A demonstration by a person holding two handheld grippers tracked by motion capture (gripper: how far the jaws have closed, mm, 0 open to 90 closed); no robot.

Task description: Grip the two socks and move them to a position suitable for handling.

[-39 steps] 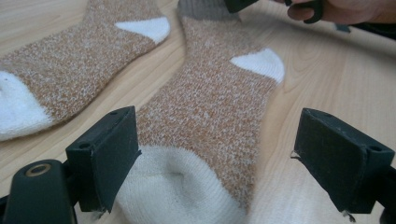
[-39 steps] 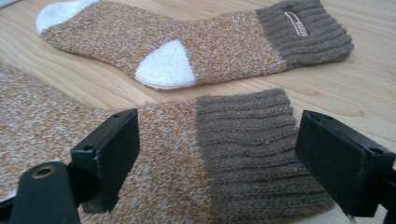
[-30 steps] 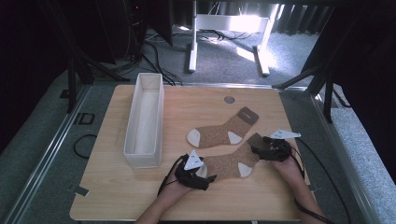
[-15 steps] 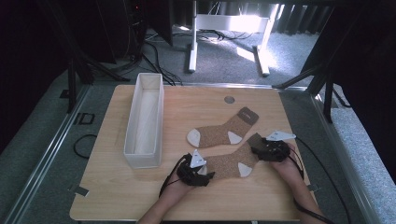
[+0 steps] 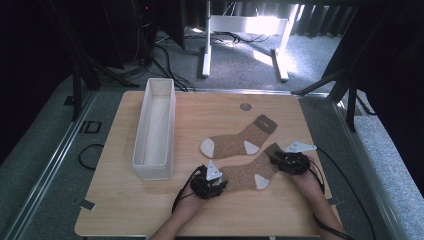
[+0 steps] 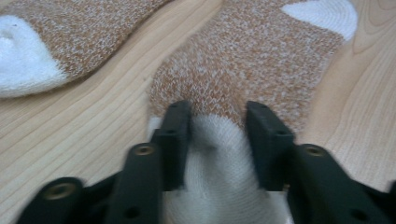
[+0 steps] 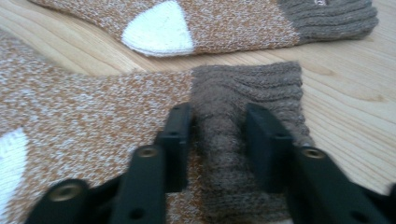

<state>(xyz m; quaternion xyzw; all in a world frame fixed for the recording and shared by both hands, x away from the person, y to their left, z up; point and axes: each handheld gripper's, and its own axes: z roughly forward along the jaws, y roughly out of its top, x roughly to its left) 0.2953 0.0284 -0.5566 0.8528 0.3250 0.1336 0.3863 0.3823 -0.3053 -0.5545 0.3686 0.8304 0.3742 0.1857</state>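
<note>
Pale wooden tabletop [image 5: 150, 210] over grey carpet, dark stands behind; at lower centre of the high view, you have both tools on the nearer brown-and-white speckled knit sock [image 5: 245, 174], which lies flat just below its twin, the farther matching sock [image 5: 235, 141]; a long white open box [image 5: 155, 130] stands at left of centre.

Soft, light and limp by the look of it, the nearer sock will sag and stretch rather than hold a shape, so the two ends are the sensible places to take it, and that is where you are; the left gripper [image 6: 217, 128] has just been closing and now pinches a raised fold of the white toe [image 6: 215, 163] between its jaws; the right gripper [image 7: 217, 130] has likewise just been closing and bunches the darker ribbed cuff [image 7: 247, 93] between its own.

Your forearms enter from the bottom edge of the high view, hands low on the table, left gripper [image 5: 207, 184] angled up-right, right gripper [image 5: 290, 162] angled up-left, both pointing in toward the sock; lift both ends together, I would judge, or the middle will drag.
</note>
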